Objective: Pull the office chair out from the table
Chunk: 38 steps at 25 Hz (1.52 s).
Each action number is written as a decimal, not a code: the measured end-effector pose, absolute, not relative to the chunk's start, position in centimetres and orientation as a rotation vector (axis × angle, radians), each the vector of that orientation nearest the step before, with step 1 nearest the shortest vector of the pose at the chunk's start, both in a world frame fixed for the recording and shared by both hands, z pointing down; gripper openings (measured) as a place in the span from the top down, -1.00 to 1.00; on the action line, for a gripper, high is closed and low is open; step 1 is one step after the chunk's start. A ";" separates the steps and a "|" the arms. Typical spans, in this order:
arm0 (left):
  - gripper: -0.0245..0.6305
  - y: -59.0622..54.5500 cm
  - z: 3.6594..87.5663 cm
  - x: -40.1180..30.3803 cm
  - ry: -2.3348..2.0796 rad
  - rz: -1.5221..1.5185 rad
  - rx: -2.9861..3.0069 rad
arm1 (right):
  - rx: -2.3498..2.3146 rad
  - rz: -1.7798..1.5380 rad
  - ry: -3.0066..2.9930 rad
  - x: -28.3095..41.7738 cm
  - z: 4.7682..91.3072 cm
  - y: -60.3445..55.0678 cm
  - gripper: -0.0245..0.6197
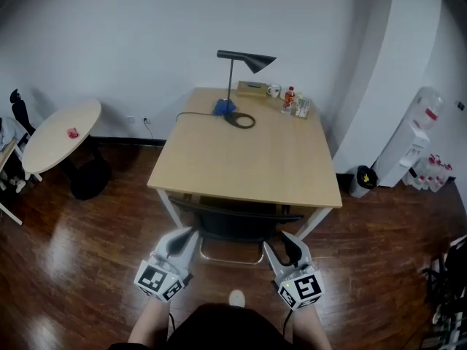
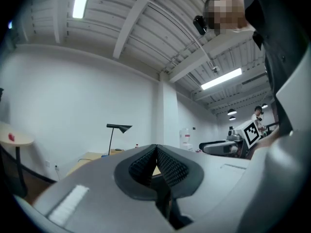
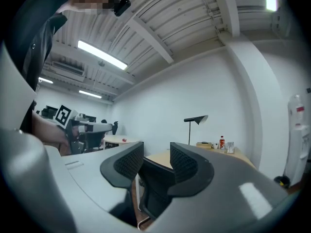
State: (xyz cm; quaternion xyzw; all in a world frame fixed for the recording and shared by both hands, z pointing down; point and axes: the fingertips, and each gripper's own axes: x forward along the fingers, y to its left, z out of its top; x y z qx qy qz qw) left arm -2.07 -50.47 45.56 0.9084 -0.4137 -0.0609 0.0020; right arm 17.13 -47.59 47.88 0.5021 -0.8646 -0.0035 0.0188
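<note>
White walls (image 1: 109,35), dark wood floor (image 1: 87,268), round side table (image 1: 62,133), water dispenser (image 1: 416,133).

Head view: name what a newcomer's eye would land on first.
The pale wooden table fills the middle, with a black desk lamp standing near its far edge. A dark office chair sits tucked under the table's near edge. Just in front of the chair, at the bottom of the view, are the left gripper, jaws together, and the right gripper, jaws apart.
</note>
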 end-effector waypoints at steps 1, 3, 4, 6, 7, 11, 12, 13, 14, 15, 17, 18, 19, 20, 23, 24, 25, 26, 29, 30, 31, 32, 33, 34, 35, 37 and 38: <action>0.92 -51.4 45.5 -1.1 -1.274 -0.165 2.890 | 1.520 -0.027 -2.677 17.2 48.0 -48.5 0.32; 0.92 -53.1 45.4 0.6 -1.213 -0.109 2.950 | 1.446 -0.054 -2.659 17.4 48.3 -50.4 0.23; 0.92 -53.9 45.5 1.4 -1.181 -0.082 2.970 | 1.411 -0.067 -2.648 17.4 48.5 -51.2 0.20; 0.91 -55.3 46.0 2.6 -1.144 -0.015 3.001 | 1.336 -0.088 -2.634 17.3 49.0 -52.6 0.20; 0.90 -55.9 46.3 3.1 -1.140 0.024 3.015 | 1.294 -0.100 -2.629 17.2 49.4 -53.1 0.20; 0.82 -57.3 46.9 4.6 -1.097 0.093 3.055 | 1.126 -0.142 -2.625 16.5 50.3 -54.7 0.21; 0.79 -57.5 47.0 4.9 -1.076 0.109 3.070 | 1.082 -0.157 -2.615 16.2 50.5 -55.0 0.19; 0.75 -57.5 47.2 5.2 -1.043 0.142 3.094 | 1.039 -0.181 -2.596 15.8 50.8 -55.3 0.17; 0.68 -57.4 47.5 5.5 -0.995 0.195 3.126 | 0.999 -0.204 -2.571 15.5 51.2 -55.4 0.16; 0.62 -57.2 47.8 5.9 -0.934 0.266 3.161 | 0.961 -0.223 -2.544 15.2 51.6 -55.5 0.16; 0.55 -57.1 48.5 6.5 -0.797 0.438 3.227 | 0.878 -0.266 -2.483 14.7 52.5 -55.8 0.15; 0.55 -57.1 48.8 6.8 -0.722 0.530 3.255 | 0.831 -0.298 -2.447 14.4 52.9 -56.0 0.16; 0.53 -57.2 49.1 7.0 -0.642 0.621 3.274 | 0.785 -0.330 -2.405 14.2 53.4 -56.2 0.16; 0.49 -57.3 49.6 7.1 -0.564 0.709 3.285 | 0.741 -0.353 -2.361 14.0 53.9 -56.4 0.16; 0.42 -58.3 51.6 7.3 -0.454 0.977 3.307 | 0.616 -0.359 -2.215 14.2 56.2 -57.2 0.09; 0.41 -58.7 52.3 7.0 -0.466 1.077 3.307 | 0.580 -0.355 -2.162 14.4 57.1 -57.4 0.07; 0.41 -59.0 53.1 6.7 -0.477 1.170 3.294 | 0.549 -0.351 -2.114 14.7 57.9 -57.4 0.06; 0.40 -59.2 53.9 6.4 -0.476 1.249 3.272 | 0.527 -0.348 -2.074 14.9 58.6 -57.5 0.07; 0.34 -59.3 56.5 5.9 -0.413 1.446 3.218 | 0.502 -0.353 -1.989 15.6 60.4 -57.8 0.10; 0.32 -59.4 57.3 5.7 -0.393 1.512 3.207 | 0.495 -0.358 -1.965 15.8 60.9 -57.8 0.11; 0.31 -59.6 58.2 5.5 -0.385 1.576 3.192 | 0.486 -0.363 -1.942 15.9 61.4 -57.9 0.11; 0.30 -59.9 58.9 5.2 -0.393 1.636 3.174 | 0.478 -0.367 -1.922 16.0 61.8 -57.9 0.12; 0.30 -60.4 59.6 4.9 -0.414 1.689 3.154 | 0.473 -0.369 -1.907 16.0 62.1 -58.0 0.13; 0.30 -60.9 60.2 4.7 -0.442 1.733 3.134 | 0.475 -0.370 -1.896 16.1 62.4 -58.1 0.17; 0.29 -61.3 60.8 4.5 -0.466 1.764 3.120 | 0.483 -0.370 -1.889 16.2 62.6 -58.3 0.22; 0.29 -61.7 61.3 4.4 -0.482 1.791 3.115 | 0.499 -0.367 -1.886 16.0 63.2 -58.9 0.40; 0.29 -61.7 61.4 4.5 -0.474 1.791 3.119 | 0.500 -0.365 -1.884 15.9 63.6 -59.0 0.41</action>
